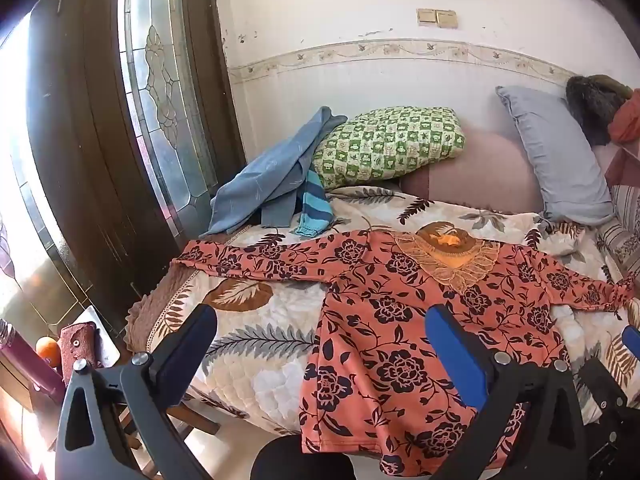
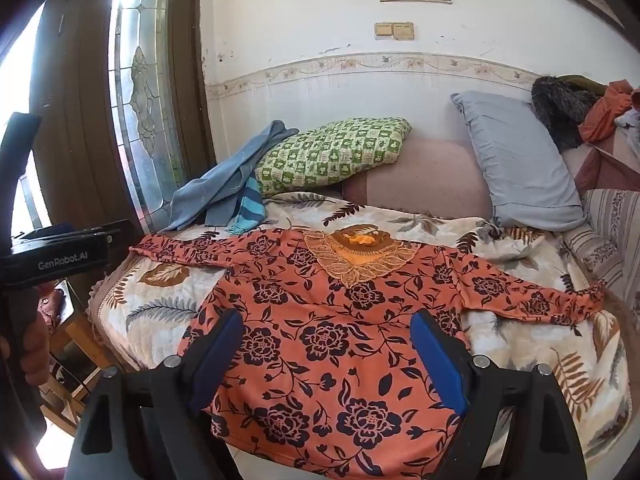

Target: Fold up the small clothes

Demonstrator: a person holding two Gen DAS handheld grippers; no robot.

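An orange dress with dark flowers point(image 1: 400, 320) lies flat on the bed, sleeves spread left and right, its lace collar point(image 1: 452, 256) toward the wall. It also shows in the right wrist view point(image 2: 332, 320). My left gripper point(image 1: 320, 320) is open and empty, held above the dress's lower left side. My right gripper point(image 2: 328, 328) is open and empty above the dress's skirt. The left gripper's body point(image 2: 60, 256) shows at the left of the right wrist view.
A leaf-print quilt point(image 1: 260, 320) covers the bed. A green checked pillow point(image 1: 388, 144), blue clothes point(image 1: 272, 184) and a grey pillow point(image 1: 556, 156) lie by the wall. A glass-panelled door point(image 1: 160, 100) stands left. A low stand with an orange point(image 1: 47, 347) is at lower left.
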